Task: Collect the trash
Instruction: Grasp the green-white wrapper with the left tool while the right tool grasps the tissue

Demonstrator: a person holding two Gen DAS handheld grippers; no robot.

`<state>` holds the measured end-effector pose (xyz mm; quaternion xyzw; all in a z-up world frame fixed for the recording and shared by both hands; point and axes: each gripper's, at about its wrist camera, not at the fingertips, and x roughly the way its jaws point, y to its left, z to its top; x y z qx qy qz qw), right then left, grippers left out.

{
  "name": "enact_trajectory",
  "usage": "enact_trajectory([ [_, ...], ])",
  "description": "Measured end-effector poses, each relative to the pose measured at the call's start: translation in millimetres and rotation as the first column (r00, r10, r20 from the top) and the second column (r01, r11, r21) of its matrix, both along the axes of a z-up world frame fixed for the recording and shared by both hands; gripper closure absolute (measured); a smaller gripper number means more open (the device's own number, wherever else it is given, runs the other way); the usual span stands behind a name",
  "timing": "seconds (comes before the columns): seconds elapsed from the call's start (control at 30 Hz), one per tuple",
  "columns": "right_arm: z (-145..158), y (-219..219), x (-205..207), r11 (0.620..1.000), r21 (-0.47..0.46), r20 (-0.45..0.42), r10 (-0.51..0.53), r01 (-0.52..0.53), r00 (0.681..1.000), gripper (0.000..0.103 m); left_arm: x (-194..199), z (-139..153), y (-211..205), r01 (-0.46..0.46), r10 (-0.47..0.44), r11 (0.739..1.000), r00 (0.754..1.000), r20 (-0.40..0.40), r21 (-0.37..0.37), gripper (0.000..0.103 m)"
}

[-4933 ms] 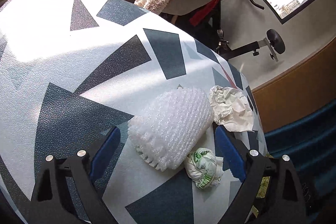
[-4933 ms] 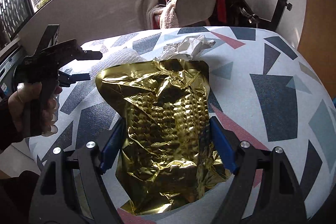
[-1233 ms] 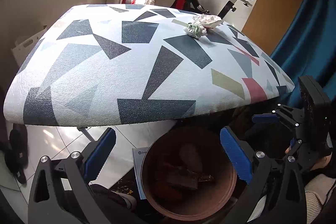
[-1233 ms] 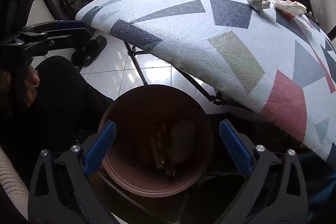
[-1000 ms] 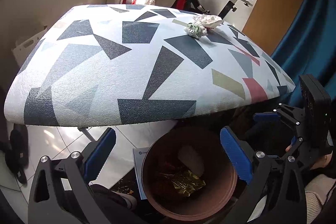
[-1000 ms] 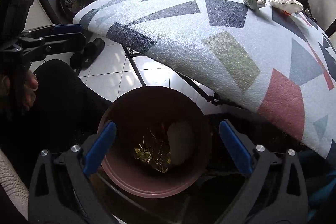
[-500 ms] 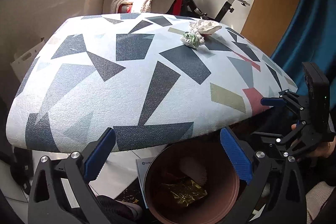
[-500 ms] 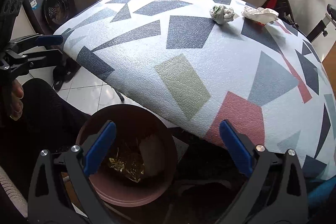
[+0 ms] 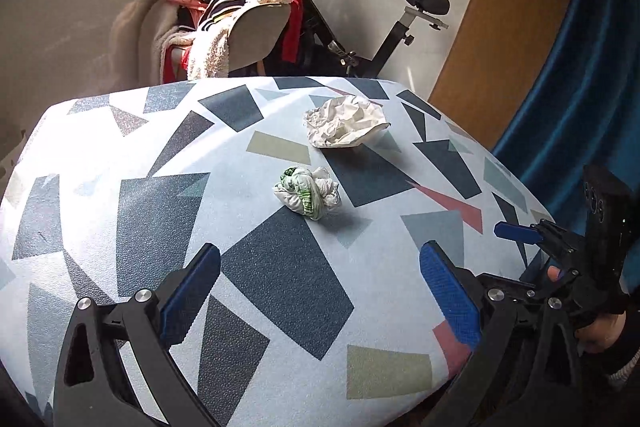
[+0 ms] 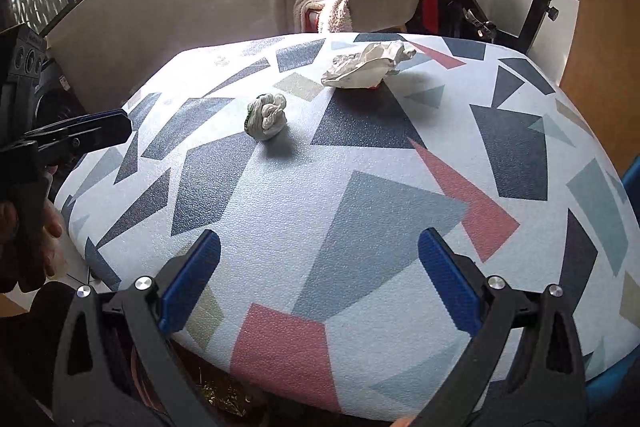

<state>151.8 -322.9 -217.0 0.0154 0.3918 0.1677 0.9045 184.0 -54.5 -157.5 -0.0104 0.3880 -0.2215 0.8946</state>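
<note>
From the left wrist view, the left hand-held gripper hangs spread wide and empty over the near part of the white worktop with grey, blue and pink geometric patches. Ahead of it lies the small white-and-green crumpled wrapper ball, and just beyond that, apart from it, the larger crumpled white paper wad; the right hand-held gripper shows at the right edge. The ball looks like the natural next pick for this side: bring the fingers down astride it, close gently, since it will squash. From the right wrist view, the right hand-held gripper is likewise released and holds nothing, low over the worktop's front edge. The wrapper ball sits left of centre, the paper wad farther back; reaching for the wad would probably keep the two tools from crossing.
</note>
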Motion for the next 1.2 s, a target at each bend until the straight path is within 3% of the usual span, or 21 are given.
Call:
enact_trajectory([
  [0.13, 0, -9, 21, 1.000, -0.001, -0.004, -0.004, 0.004, 1.000, 0.006, 46, -19, -29, 0.035, -0.035, 0.999, 0.996, -0.086, -0.004, 0.006],
  [0.4, -10, -19, 47, 0.997, -0.020, -0.036, -0.071, 0.070, 0.997, 0.006, 105, -57, -58, -0.016, 0.030, 0.994, 0.992, -0.125, 0.108, 0.006],
  [0.47, -12, -20, 52, 0.996, -0.032, -0.031, -0.089, 0.088, 0.996, 0.006, 115, -67, -57, -0.030, 0.049, 0.992, 0.987, -0.151, 0.124, 0.016],
  [0.5, -12, -21, 54, 0.995, -0.037, -0.028, -0.099, 0.098, 0.995, 0.006, 118, -72, -57, -0.028, 0.053, 0.990, 0.983, -0.175, 0.141, 0.045],
  [0.73, 0, -30, 82, 0.984, 0.045, -0.022, -0.169, 0.170, 0.985, 0.006, 87, -68, -54, 0.028, 0.001, 0.982, 0.988, -0.152, 0.188, 0.046],
  [0.87, -1, -30, 120, 0.970, 0.169, -0.069, -0.165, 0.174, 0.984, 0.006, 70, -60, -37, -0.007, 0.030, 0.992, 0.985, -0.173, 0.129, 0.046],
  [0.97, -3, -24, 154, 0.967, 0.193, -0.090, -0.151, 0.167, 0.984, 0.006, 54, -51, -26, -0.015, 0.032, 0.993, 0.989, -0.144, 0.118, 0.046],
  [1.1, -3, -7, 194, 0.979, 0.161, -0.090, -0.115, 0.128, 0.989, 0.014, 36, -37, -9, -0.049, 0.060, 0.994, 0.991, -0.116, 0.096, 0.046],
  [1.2, -5, 3, 219, 0.982, 0.099, -0.089, -0.152, 0.160, 0.984, 0.019, 25, -28, 5, -0.078, 0.085, 0.995, 0.991, -0.106, 0.068, 0.046],
])
